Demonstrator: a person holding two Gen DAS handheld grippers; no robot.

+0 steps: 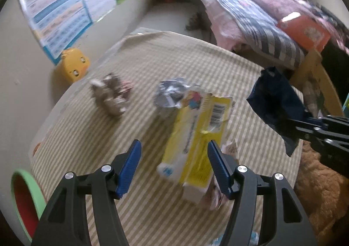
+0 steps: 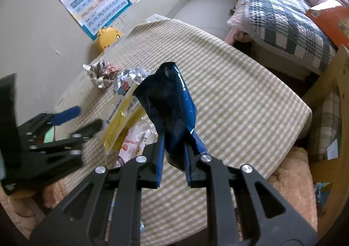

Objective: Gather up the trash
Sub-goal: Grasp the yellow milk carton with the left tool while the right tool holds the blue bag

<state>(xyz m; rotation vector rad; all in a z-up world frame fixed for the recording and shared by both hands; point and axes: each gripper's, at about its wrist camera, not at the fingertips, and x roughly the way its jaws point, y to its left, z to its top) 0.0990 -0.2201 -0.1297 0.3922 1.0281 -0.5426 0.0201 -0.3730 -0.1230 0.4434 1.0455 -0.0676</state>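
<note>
Right claw (image 2: 173, 154) is clamping a dark blue snack wrapper (image 2: 168, 102), both blue pads pressing on its lower part, the wrapper sticking up above the table (image 2: 240, 102) with its torn mouth at the top. In the left wrist view the same wrapper (image 1: 277, 102) is hanging at the right, pinched by the black fingers coming in from the edge.

Left claw (image 1: 174, 165) is standing apart, nothing between the pads, hovering over a yellow carton (image 1: 196, 137) that is lying flattened on the green-and-white checked cloth; whether the right-hand pad is touching the carton I cannot tell. The view is blurred.

More trash is sitting on the table: a crumpled silver foil wrapper (image 1: 170, 95) just behind the carton, touching its far end, and a crumpled grey-brown paper wad (image 1: 111, 95) off to the left, apart from the rest. Torn white and pink paper scraps (image 2: 139, 139) are lying beside the carton's near end.

A yellow chick-shaped toy (image 1: 74, 65) is sitting by the wall at the table's far left corner, under a blue wall chart (image 1: 54, 12). A green-rimmed red container (image 1: 24, 200) is showing at the lower left edge. A bed with a plaid quilt (image 2: 281, 12) is running along the right, an orange box (image 1: 305, 32) lying on it.
</note>
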